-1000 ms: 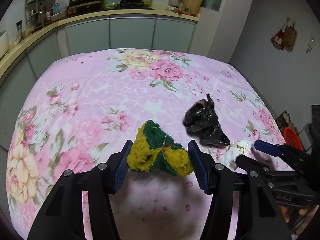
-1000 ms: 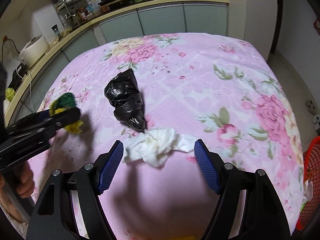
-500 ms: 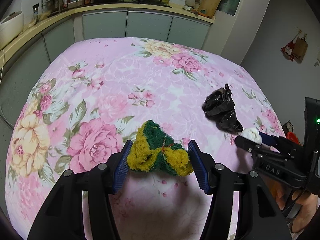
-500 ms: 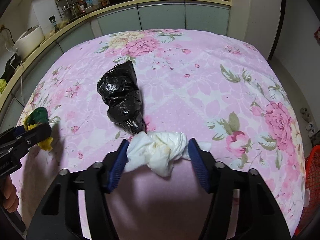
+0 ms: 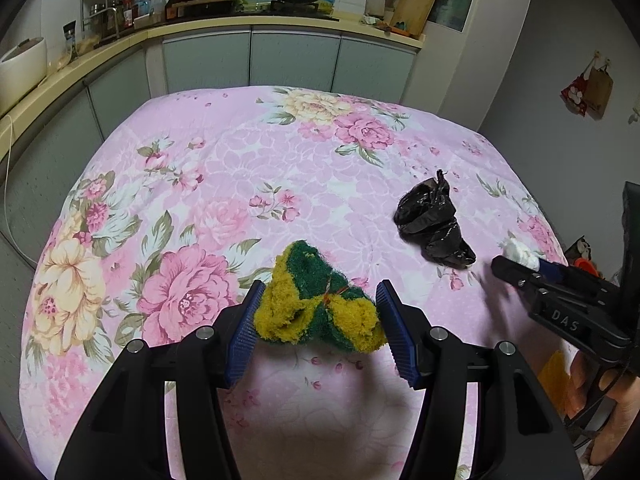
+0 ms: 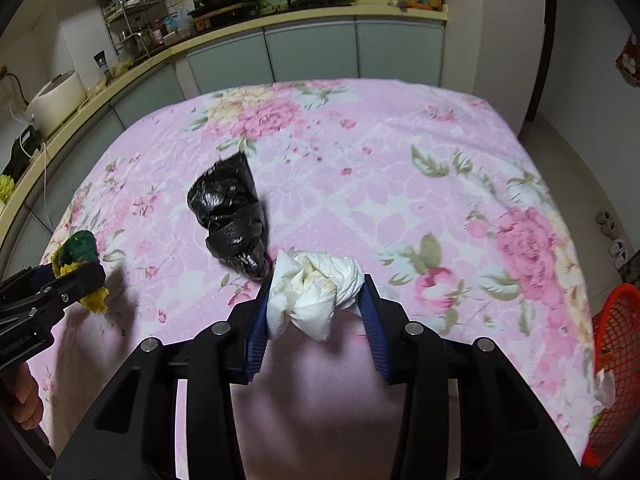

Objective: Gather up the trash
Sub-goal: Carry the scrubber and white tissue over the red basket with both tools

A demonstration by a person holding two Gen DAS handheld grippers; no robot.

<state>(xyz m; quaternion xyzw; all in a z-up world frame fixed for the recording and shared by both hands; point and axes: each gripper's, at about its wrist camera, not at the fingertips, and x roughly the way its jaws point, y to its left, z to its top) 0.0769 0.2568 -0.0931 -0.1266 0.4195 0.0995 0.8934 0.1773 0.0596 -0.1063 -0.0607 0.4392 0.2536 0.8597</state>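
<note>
tissue wad [image 6: 316,294] btwn closing right gripper [image 6: 316,312] jaws

Red basket [image 6: 616,320] cut off by right edge; white tissue wad [image 5: 518,251] mostly hidden behind right gripper's fingers [image 5: 505,266].

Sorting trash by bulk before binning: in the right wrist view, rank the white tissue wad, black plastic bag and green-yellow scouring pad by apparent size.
1. Black plastic bag and white tissue wad: look about alike; the wad is nearer the camera, so unranked.
2. Green-yellow scouring pad: smallest, though partly hidden by the left gripper.
</note>
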